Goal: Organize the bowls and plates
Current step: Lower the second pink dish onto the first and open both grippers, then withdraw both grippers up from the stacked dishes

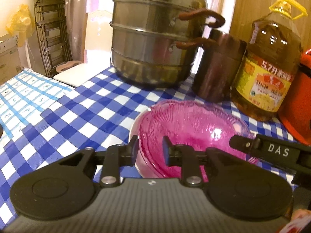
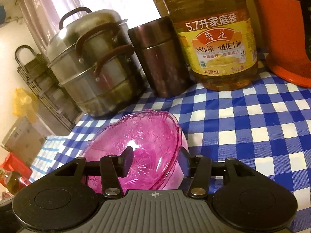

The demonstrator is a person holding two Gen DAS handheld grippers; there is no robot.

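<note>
Through the left wrist view, my left gripper (image 1: 150,148) has its jaws parted around the near rim of the pink glass bowl (image 1: 192,124), pads clear of it, so released. The bowl sits at about one o'clock from the fingers, nested in a white bowl (image 1: 134,134) on the checked tablecloth (image 1: 77,112).

Through the right wrist view, my right gripper (image 2: 156,160) stands wide, straddling the pink bowl's right rim without pressing it. The bowl spreads toward eleven o'clock; the steamer pot (image 2: 93,64) stands beyond.
</note>
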